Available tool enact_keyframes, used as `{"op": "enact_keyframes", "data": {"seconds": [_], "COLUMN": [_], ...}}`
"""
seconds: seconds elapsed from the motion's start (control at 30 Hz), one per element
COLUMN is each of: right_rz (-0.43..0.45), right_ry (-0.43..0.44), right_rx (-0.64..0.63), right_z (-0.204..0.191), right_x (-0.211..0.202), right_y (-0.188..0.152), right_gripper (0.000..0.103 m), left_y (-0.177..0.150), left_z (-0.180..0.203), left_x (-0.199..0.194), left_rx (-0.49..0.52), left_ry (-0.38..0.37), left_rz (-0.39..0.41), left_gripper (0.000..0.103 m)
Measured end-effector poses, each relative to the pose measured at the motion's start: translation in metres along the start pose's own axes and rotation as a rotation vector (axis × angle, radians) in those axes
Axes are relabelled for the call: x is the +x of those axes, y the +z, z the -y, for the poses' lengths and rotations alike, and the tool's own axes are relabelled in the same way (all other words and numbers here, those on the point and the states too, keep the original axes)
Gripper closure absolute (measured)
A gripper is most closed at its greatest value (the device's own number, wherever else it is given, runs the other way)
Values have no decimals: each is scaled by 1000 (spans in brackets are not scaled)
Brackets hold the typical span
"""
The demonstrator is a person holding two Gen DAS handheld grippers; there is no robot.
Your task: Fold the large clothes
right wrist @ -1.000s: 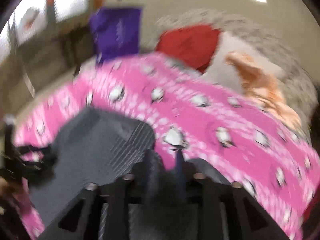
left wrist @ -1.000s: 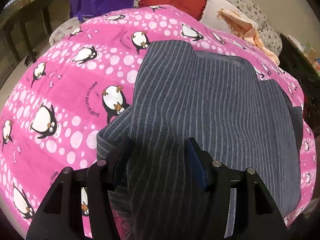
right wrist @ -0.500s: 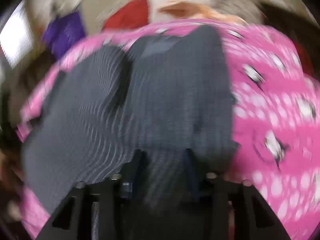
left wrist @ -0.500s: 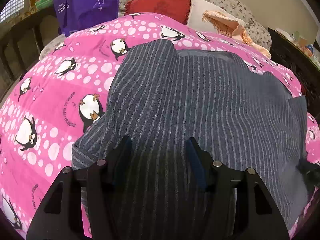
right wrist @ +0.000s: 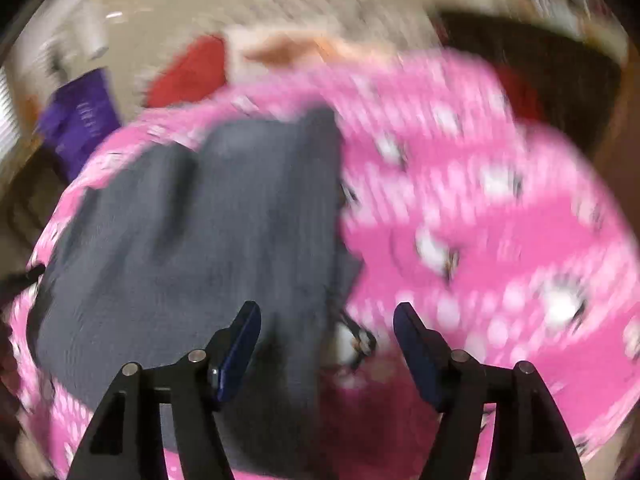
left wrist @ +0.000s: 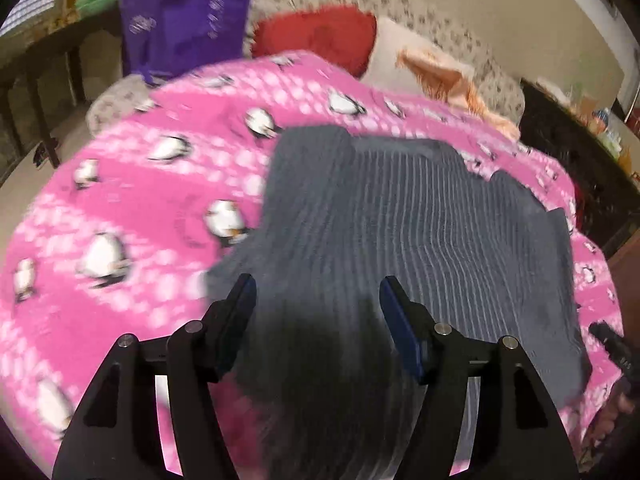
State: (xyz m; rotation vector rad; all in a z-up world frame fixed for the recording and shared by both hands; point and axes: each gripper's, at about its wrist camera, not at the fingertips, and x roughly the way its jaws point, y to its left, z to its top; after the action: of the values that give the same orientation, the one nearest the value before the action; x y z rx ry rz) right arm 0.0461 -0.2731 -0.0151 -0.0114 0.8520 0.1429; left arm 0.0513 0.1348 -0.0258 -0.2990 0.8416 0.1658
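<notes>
A dark grey striped garment [left wrist: 380, 232] lies spread flat on a pink penguin blanket [left wrist: 132, 208]. My left gripper [left wrist: 316, 300] is open above the garment's near edge, holding nothing. In the blurred right wrist view the garment [right wrist: 192, 240] lies to the left on the pink blanket [right wrist: 500, 220]. My right gripper [right wrist: 326, 320] is open and empty above the garment's right near corner. The right gripper's tip shows at the far right of the left wrist view [left wrist: 612, 344].
A red cushion [left wrist: 320, 36], a peach fringed cloth [left wrist: 440, 76] and a flowered pillow [left wrist: 492, 76] lie at the head of the bed. A purple bag [left wrist: 184, 12] stands at the back left. Dark furniture [left wrist: 580, 160] is to the right.
My right gripper has opened and let go of the garment, which now lies flat. My left gripper has pulled back a little; both views are motion-blurred.
</notes>
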Motion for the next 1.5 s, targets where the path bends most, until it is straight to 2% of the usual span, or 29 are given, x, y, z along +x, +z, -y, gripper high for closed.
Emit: {"op": "enact_keyframes", "data": {"seconds": [0.03, 0.1, 0.13, 0.27, 0.37, 0.4, 0.43, 0.47, 0.53, 0.63, 0.7, 0.87, 0.9, 0.97, 1.07, 1.13, 1.2, 1.27, 1.4, 1.47, 1.5], "right_rz": [48, 87, 93, 75, -33, -9, 73, 78, 68, 80, 87, 90, 92, 95, 95, 93, 92, 91, 92, 92, 91], "right_ry": [49, 149, 162, 133, 8, 19, 53, 84, 126, 96, 77, 72, 70, 67, 68, 70, 72, 75, 74, 74, 74], "right_rx": [-52, -155, -193, -273, -320, -311, -292, -282, -239, -263, -275, -277, -279, -281, -281, -279, -277, -276, -276, -276, -276], "right_z": [-16, -51, -61, -96, -91, -84, -73, -66, -58, -63, -66, -64, -65, -61, -60, -61, -61, -61, -61, -61, -61], "right_x": [-13, -27, -28, -17, 27, 38, 39, 38, 37, 36, 36, 37, 37, 41, 41, 42, 42, 42, 42, 42, 42], "right_y": [2, 3, 3, -6, -36, -51, -55, -58, -56, -59, -59, -58, -59, -57, -55, -56, -56, -55, -55, -55, -55], "right_gripper": [36, 36, 36, 35, 24, 22, 22, 22, 21, 21, 21, 21, 21, 21, 21, 21, 21, 21, 21, 21, 21], "left_y": [-6, -21, -28, -60, -79, -82, -83, -83, -74, -46, -23, 13, 14, 14, 15, 15, 18, 21, 29, 31, 31], "left_z": [-7, -24, -29, -41, -48, -51, -54, -57, -61, -66, -71, -84, -87, -88, -100, -105, -104, -108, -116, -116, -113], "left_x": [-10, -26, -30, -40, -36, -32, -30, -27, -26, -18, 2, 59, 65, 67, 70, 73, 75, 76, 72, 73, 75], "left_rx": [-7, -29, -35, -40, -102, -132, -151, -169, -193, -191, -190, -118, -119, -118, -203, -256, -258, -275, -331, -347, -343], "left_ry": [8, 16, 23, 14, -73, -113, -130, -139, -165, -156, -154, -61, -82, -166, -340, -423, -456, -456, -389, -411, -447], "left_rz": [0, -14, -22, -68, -125, -143, -152, -153, -132, -90, -112, -138, -138, -79, -72, -86, -103, -105, -64, -70, -93], "left_gripper": [39, 39, 39, 39, 39, 39, 39, 39, 39, 39, 38, 38, 37, 18, 17, 17, 17, 17, 18, 17, 17]}}
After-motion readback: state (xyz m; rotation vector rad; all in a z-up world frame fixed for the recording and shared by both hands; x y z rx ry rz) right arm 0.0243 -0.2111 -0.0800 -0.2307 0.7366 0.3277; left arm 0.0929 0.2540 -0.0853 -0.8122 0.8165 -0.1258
